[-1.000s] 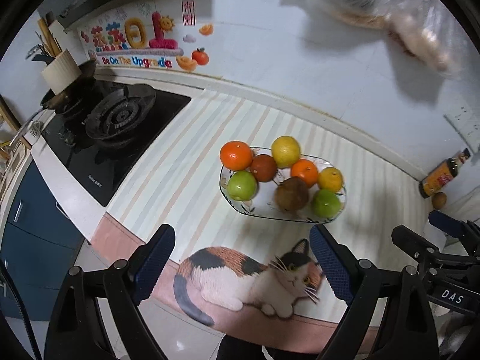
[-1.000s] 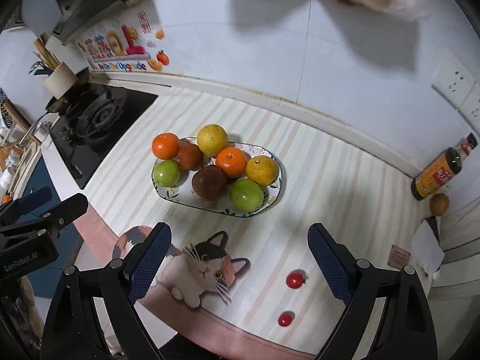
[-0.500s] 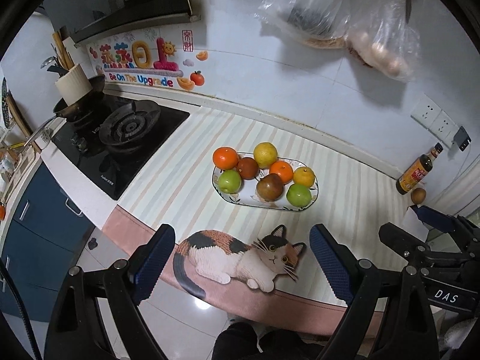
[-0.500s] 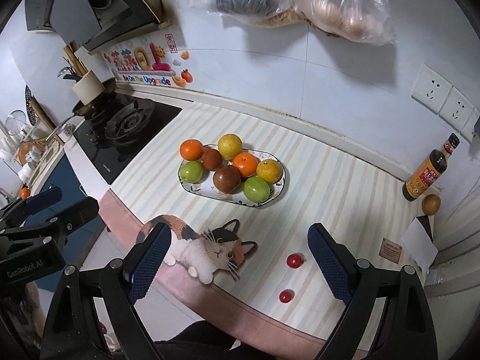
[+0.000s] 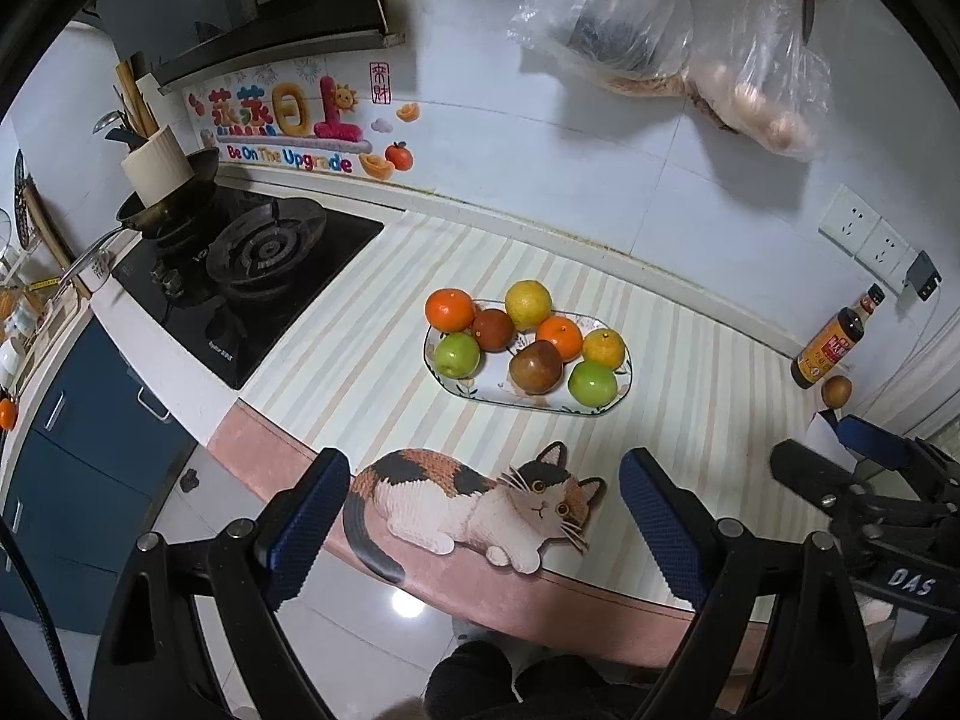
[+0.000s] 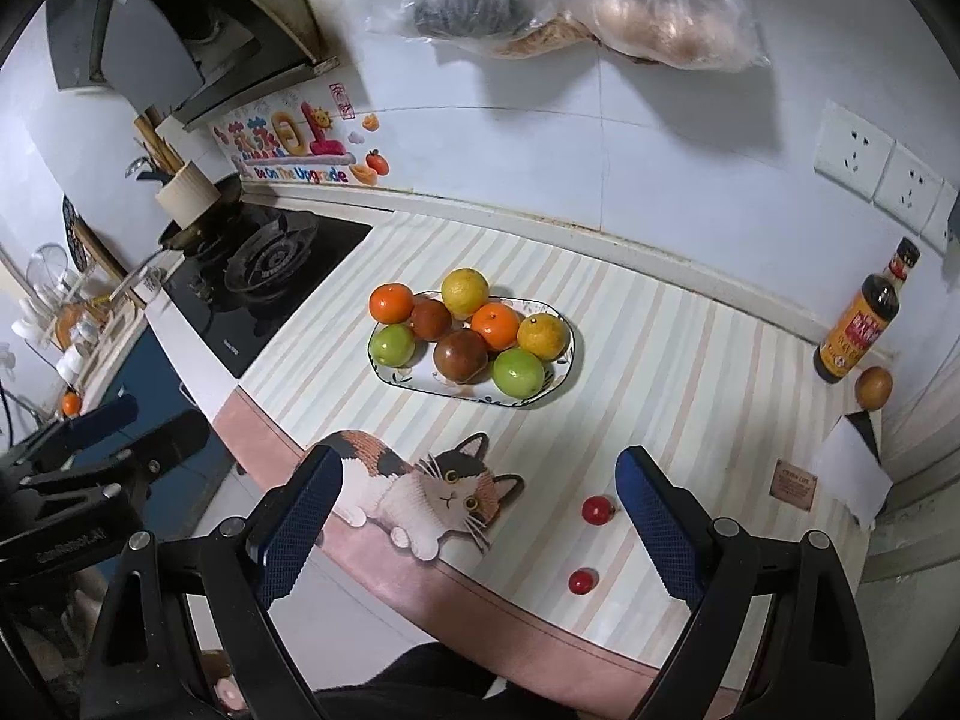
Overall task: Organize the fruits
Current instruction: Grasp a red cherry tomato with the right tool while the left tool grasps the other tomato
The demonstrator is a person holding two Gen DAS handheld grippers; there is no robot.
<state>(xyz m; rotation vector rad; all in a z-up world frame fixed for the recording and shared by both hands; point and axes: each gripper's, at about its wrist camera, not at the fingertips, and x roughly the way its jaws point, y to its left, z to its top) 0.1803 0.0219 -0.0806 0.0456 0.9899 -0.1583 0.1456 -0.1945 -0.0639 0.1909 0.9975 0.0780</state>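
Note:
An oval patterned plate (image 5: 447, 381) (image 6: 567, 360) sits mid-counter and holds several fruits: oranges, yellow citrus, green apples and brown fruits. Two small red fruits (image 6: 597, 509) (image 6: 581, 581) lie on the striped mat near the front edge, by my right gripper's right finger. A brown fruit (image 6: 873, 387) (image 5: 836, 390) lies by the sauce bottle at the far right. My left gripper (image 5: 483, 504) is open and empty, held high in front of the counter edge. My right gripper (image 6: 477, 501) is open and empty, also held back from the counter.
A gas hob (image 5: 264, 252) with a pan is at the left. A dark sauce bottle (image 6: 861, 321) and white paper (image 6: 852, 471) stand at the right. Plastic bags (image 5: 672, 42) hang on the wall above. A cat picture (image 5: 480, 504) marks the mat's front edge.
Both grippers have pulled back and up from the plate, so the plate and counter look smaller and farther. Both stay open. The fruits have not moved.

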